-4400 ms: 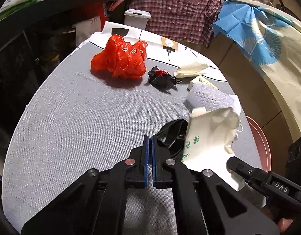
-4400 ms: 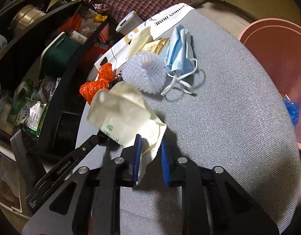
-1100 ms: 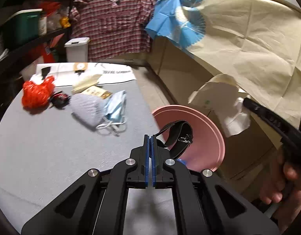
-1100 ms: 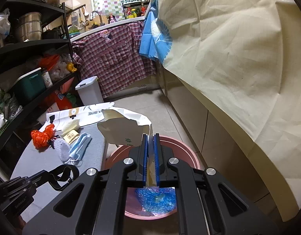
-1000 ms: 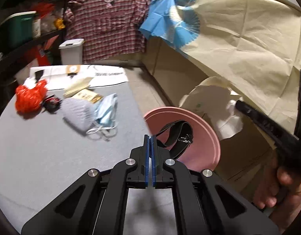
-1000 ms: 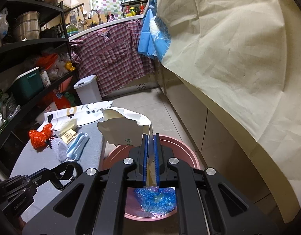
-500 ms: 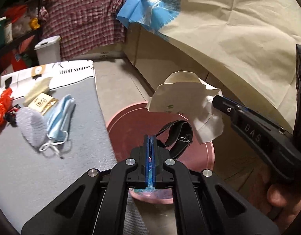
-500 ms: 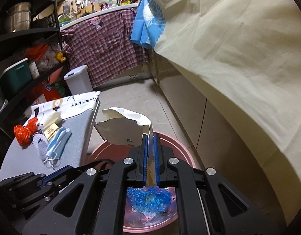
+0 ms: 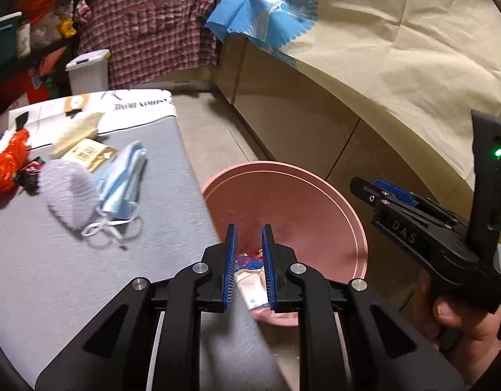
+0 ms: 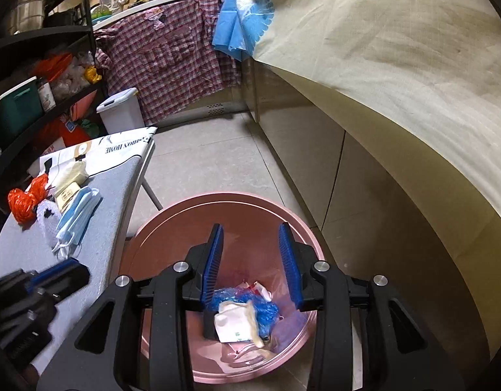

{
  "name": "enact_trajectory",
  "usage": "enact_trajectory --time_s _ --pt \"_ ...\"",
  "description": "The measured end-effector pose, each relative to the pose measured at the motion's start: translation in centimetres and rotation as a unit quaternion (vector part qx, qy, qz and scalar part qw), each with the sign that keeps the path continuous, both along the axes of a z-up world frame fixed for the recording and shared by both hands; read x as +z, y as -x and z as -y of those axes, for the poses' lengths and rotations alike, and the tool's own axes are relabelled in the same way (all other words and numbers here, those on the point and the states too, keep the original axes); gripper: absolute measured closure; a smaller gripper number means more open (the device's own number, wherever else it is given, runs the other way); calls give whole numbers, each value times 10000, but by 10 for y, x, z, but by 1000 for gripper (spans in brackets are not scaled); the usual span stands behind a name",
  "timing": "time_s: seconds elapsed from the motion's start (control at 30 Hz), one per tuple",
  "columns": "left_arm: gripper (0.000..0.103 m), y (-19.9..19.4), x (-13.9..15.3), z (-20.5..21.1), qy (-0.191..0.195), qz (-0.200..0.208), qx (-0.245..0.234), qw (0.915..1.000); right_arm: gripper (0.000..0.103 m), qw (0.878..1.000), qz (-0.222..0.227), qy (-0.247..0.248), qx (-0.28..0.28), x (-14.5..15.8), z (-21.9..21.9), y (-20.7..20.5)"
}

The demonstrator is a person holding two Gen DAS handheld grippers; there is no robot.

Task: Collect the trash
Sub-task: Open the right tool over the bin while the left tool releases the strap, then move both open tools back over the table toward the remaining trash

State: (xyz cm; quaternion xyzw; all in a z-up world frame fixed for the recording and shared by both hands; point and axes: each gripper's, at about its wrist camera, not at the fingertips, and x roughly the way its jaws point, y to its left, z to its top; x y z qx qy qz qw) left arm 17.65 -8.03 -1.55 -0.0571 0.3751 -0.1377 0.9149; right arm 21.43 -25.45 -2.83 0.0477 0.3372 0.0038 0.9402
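Observation:
A pink bin [image 10: 296, 228] stands on the floor beside the grey table [image 9: 48, 270]. My right gripper [image 10: 252, 260] is open and empty above the bin; it also shows in the left wrist view [image 9: 387, 195]. The cream paper bag [image 10: 234, 322] lies in the bin on blue plastic [image 10: 266, 312]. My left gripper [image 9: 248, 254] is open and empty over the bin's near rim [image 9: 361, 228]; the bag shows between its fingers [image 9: 250, 286]. On the table lie blue masks [image 9: 123, 176], a white foam net [image 9: 71, 189], a red plastic bag [image 9: 6, 166], a small packet [image 9: 87, 153].
A white printed paper bag [image 9: 120, 107] covers the table's far end. A small white lidded bin [image 10: 120, 110] stands on the floor beyond. Black shelves [image 10: 38, 65] line the left. A cream cloth [image 10: 396, 65] hangs over the counter on the right.
Both grippers have opened. The cream paper bag has dropped from my right gripper into the bin, and the black strap has left my left gripper.

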Motion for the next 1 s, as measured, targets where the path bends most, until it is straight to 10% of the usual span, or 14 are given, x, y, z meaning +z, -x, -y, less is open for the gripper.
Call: enact_trajectory --time_s 1.0 --pt "88 73 83 -109 -391 1282 1249 9831 67 9932 1084 -359 224 121 -101 79"
